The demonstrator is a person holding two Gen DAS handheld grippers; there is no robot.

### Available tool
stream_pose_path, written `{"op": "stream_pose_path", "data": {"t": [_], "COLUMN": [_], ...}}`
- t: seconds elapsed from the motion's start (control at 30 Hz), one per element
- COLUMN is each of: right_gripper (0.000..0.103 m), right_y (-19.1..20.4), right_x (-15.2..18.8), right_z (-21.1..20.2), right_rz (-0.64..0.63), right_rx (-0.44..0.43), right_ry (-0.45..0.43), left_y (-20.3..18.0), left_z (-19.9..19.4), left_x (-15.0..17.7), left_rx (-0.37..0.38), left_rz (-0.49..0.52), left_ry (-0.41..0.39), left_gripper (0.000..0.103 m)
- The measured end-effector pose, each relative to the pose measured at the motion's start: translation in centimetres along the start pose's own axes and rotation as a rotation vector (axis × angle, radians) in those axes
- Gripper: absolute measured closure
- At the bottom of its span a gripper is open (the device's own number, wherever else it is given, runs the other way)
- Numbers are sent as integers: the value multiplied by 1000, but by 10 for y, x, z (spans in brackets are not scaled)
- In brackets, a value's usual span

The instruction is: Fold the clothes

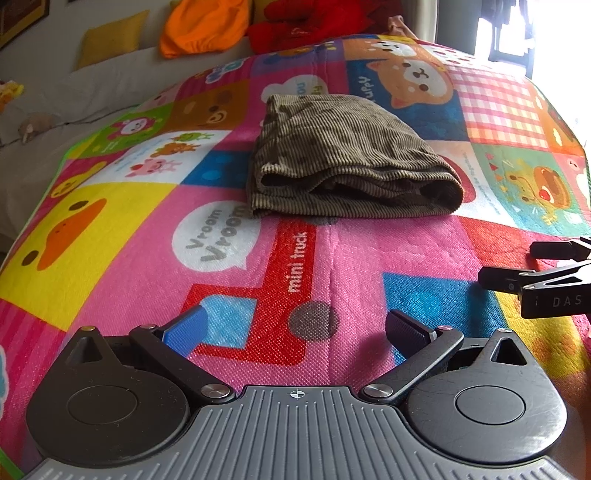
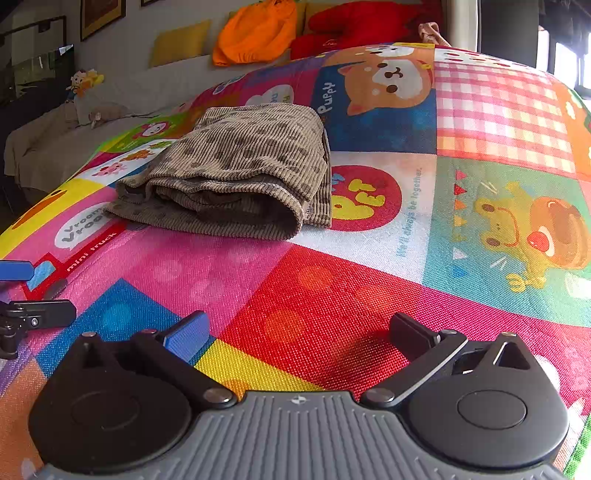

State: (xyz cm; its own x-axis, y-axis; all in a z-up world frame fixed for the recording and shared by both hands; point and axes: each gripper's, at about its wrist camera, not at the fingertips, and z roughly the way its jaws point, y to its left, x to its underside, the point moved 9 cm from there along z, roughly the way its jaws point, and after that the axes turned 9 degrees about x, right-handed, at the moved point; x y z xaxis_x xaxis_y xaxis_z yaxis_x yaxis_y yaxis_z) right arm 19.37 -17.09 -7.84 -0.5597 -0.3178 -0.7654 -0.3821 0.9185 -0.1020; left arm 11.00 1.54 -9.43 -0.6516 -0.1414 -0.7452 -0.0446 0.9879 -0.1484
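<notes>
Bright cartoon patches — a duck, a puppy, a frog, a "mini truck" panel — cover the play mat (image 1: 110,229) spread over the whole working surface, with a pale sofa behind it carrying a yellow cushion (image 1: 110,37), an orange bundle (image 2: 255,33) and a red plush shape (image 2: 365,26). On the mat's middle lies the brown corduroy garment (image 1: 343,162), spotted with darker marks and folded into a thick rectangle whose stacked layers face the cameras. It rests flat, well ahead of both tools and touched by neither.

The left gripper (image 1: 295,328) sits low over the pink and red truck patch, its jaws spread wide with nothing between them — one pad blue, the other black. The right gripper (image 2: 299,332) hovers over the red and yellow squares, equally wide apart and empty. Each tool shows at the edge of the other's view, side by side near the mat's front.
</notes>
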Motion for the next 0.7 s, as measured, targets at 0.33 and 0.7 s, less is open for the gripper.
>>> {"op": "stream_pose_path", "data": {"t": [0.33, 0.7], "right_gripper": [0, 0], "right_y": [1, 7], "right_x": [0, -1], "right_z": [0, -3], "right_rz": [-1, -7], "right_rx": [1, -28], "right_ry": [0, 1], "left_y": [0, 10], "left_z": [0, -9], "left_x": [-1, -9], "left_rx": [-5, 54], "left_rz": [-9, -73], "left_ry": [-7, -52], "left_gripper": [0, 0]}}
